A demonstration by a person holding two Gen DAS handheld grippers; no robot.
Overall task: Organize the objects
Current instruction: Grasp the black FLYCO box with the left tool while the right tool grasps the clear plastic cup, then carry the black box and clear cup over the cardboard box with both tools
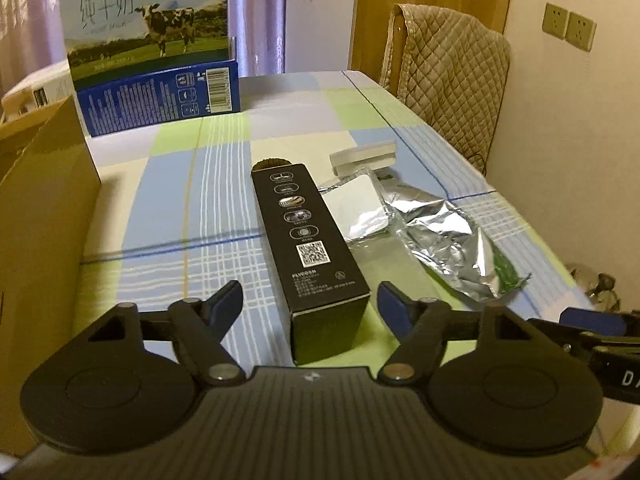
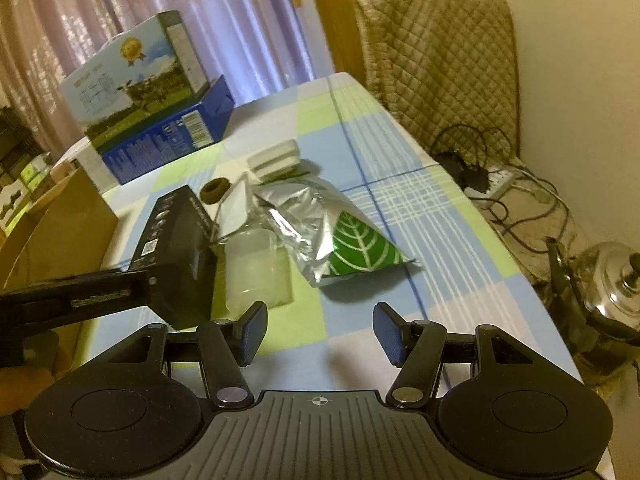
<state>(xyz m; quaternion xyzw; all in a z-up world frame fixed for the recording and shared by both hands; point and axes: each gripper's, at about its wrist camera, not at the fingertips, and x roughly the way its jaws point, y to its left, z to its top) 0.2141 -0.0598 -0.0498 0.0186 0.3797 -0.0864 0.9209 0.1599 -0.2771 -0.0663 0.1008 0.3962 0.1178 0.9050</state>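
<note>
Here, left to right: brown cardboard box (image 1: pixel 44 240) at the left edge; milk carton (image 1: pixel 152 48) upper left; black box (image 1: pixel 310 248) centre frame on the checked desk (image 1: pixel 180 208), near end between the left gripper (image 1: pixel 310 304) fingers, spread wide, not touching. Silver foil pouch (image 1: pixel 448 232) right of centre. Right gripper (image 2: pixel 320 332) fingers likewise parted, gripping nothing, above bare cloth.

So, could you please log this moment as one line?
left gripper: open, at black box | right gripper: open, empty | foil bag: on table
</note>
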